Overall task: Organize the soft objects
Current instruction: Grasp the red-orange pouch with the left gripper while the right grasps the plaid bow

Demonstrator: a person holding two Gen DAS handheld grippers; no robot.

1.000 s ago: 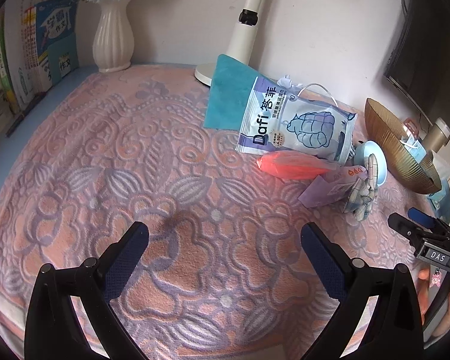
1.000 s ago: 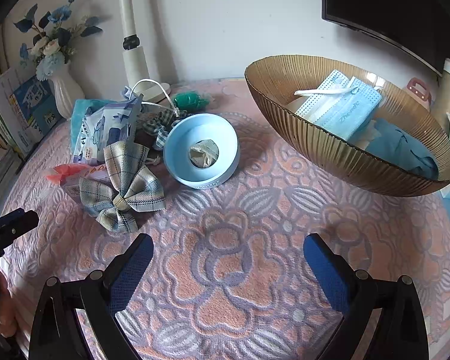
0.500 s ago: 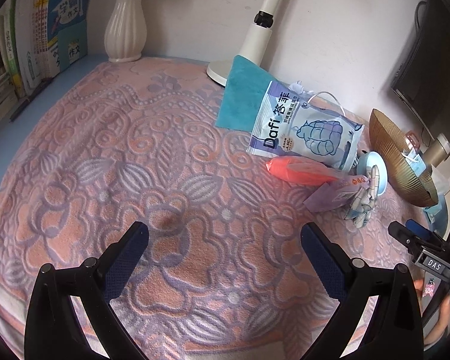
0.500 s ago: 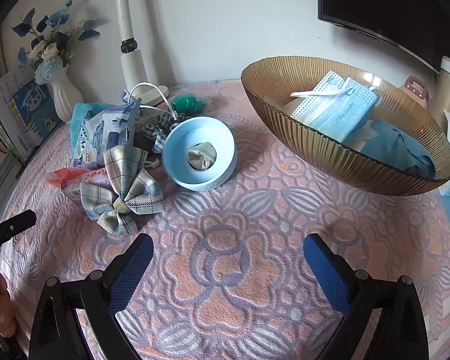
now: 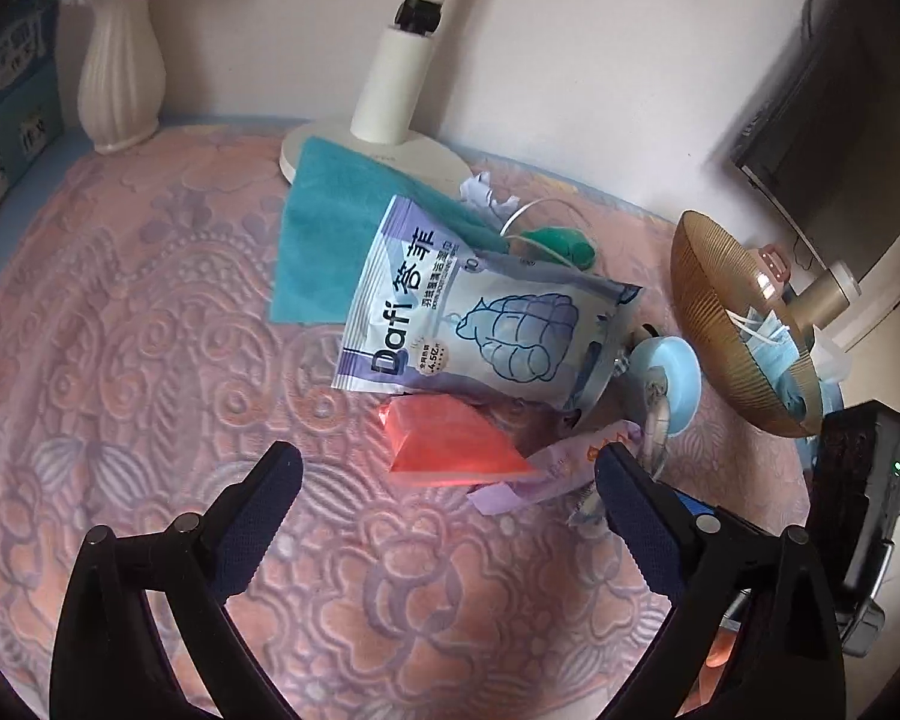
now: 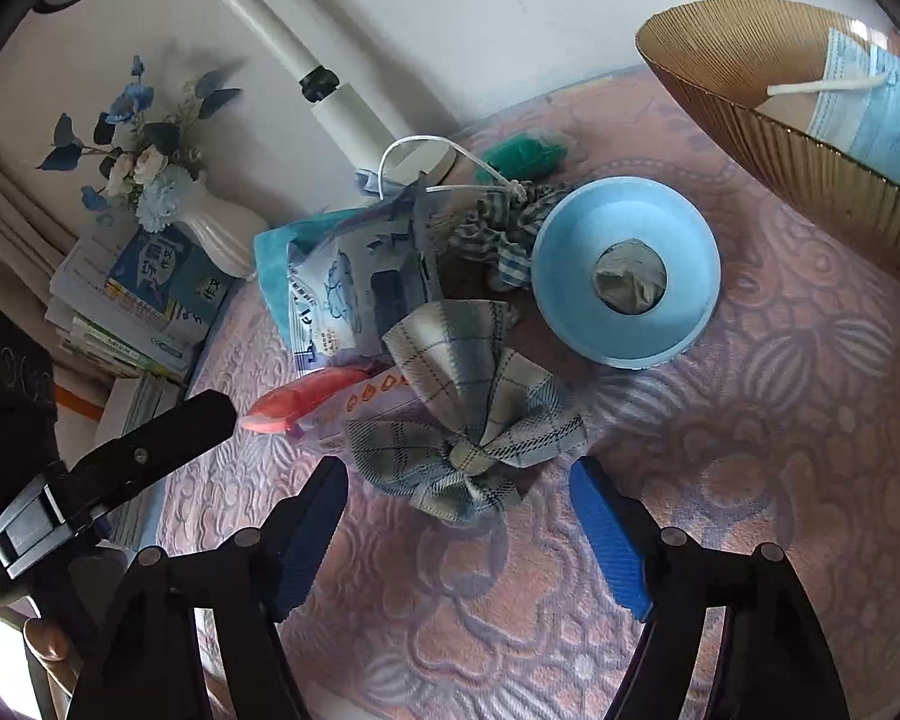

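Left wrist view: the left gripper (image 5: pixel 447 471) has advanced on the pile since a second ago; the clutter that then lay well ahead now sits just beyond its fingertips. Its jaws are closing from wide, with only the patterned cloth (image 5: pixel 120 372) between them. The orange packet (image 5: pixel 450 441) lies just ahead, partly under the white detergent pouch (image 5: pixel 480 318), which overlaps the teal cloth (image 5: pixel 324 240). The gold bowl (image 5: pixel 726 324) stands to the right, apart from the pile.

Right wrist view: the right gripper (image 6: pixel 459 501) has swung off bare cloth toward the plaid bow (image 6: pixel 468 414), which lay off to the left a second ago. Its jaws are closing; the bow's lower edge sits between the fingertips, and no pad is seen pressing it. The blue dish (image 6: pixel 627 270) lies just beyond the bow; the gold bowl, holding a face mask (image 6: pixel 876 114), stands at upper right.

Assessment: the bow is probably the next item for collection; nothing is yet lifted.
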